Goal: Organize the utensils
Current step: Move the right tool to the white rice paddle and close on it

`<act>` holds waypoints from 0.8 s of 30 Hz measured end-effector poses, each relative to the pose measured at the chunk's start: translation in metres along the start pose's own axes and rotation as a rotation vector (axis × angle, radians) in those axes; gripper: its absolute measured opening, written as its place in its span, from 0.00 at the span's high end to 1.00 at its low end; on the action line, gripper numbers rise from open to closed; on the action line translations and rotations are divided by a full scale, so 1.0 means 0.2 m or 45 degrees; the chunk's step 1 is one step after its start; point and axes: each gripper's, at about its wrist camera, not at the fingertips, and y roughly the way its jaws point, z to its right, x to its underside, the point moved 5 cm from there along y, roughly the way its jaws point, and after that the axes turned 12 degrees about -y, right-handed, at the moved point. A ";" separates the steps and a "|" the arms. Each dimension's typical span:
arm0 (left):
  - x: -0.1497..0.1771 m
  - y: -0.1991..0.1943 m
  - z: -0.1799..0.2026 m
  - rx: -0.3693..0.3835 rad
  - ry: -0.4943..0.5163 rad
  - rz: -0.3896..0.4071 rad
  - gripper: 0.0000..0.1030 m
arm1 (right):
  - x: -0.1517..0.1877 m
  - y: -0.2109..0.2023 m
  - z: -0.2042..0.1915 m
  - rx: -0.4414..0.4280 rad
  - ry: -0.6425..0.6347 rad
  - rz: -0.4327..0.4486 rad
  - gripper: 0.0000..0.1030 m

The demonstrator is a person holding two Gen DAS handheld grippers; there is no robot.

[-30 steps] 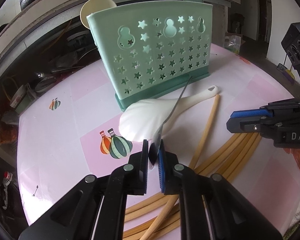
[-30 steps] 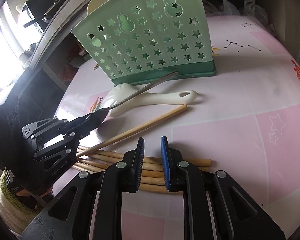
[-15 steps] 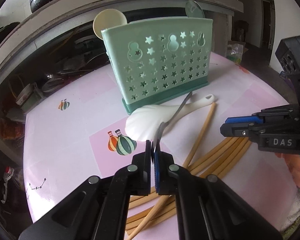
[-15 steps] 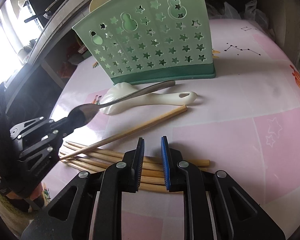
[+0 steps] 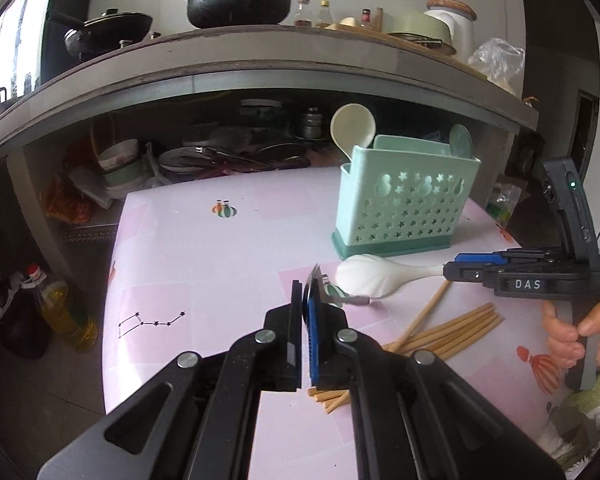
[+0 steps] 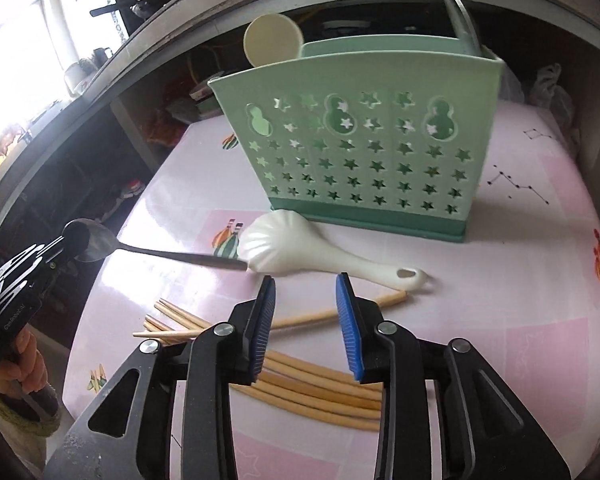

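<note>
My left gripper (image 5: 305, 294) is shut on the bowl of a metal spoon (image 6: 100, 242), held above the pink table (image 5: 200, 272). The spoon's handle (image 6: 204, 259) points toward the white rice paddle (image 6: 284, 248), which lies in front of the green star-cut utensil holder (image 6: 360, 140). A cream ladle (image 6: 272, 42) and a metal utensil (image 6: 464, 20) stand in the holder. My right gripper (image 6: 305, 294) hovers over the bamboo chopsticks (image 6: 320, 380); its jaws are opening and nothing is between them. In the left wrist view it (image 5: 452, 267) sits near the paddle's handle (image 5: 424, 271).
One chopstick (image 6: 340, 312) lies apart from the bundle, slanting toward the paddle's handle. A concrete shelf (image 5: 260, 76) with pots runs behind the table. An oil bottle (image 5: 60, 304) stands on the floor past the table's left edge. A person's hand (image 5: 572, 328) grips the right tool.
The left gripper lifted the spoon and pulled back from the holder, rolling so the handle swings sideways. The right gripper rose slightly and its jaws spread wider.
</note>
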 end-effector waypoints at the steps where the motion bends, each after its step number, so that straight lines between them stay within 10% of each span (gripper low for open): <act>1: 0.00 -0.01 -0.03 -0.002 -0.020 0.006 0.98 | -0.03 0.04 -0.01 -0.012 -0.038 -0.020 0.63; 16: 0.01 -0.02 -0.15 -0.009 -0.135 0.019 0.98 | -0.09 0.35 -0.21 0.082 -0.621 -0.230 0.36; 24: 0.01 -0.02 -0.19 -0.006 -0.170 0.023 0.98 | -0.08 0.41 -0.36 0.326 -0.880 -0.194 0.35</act>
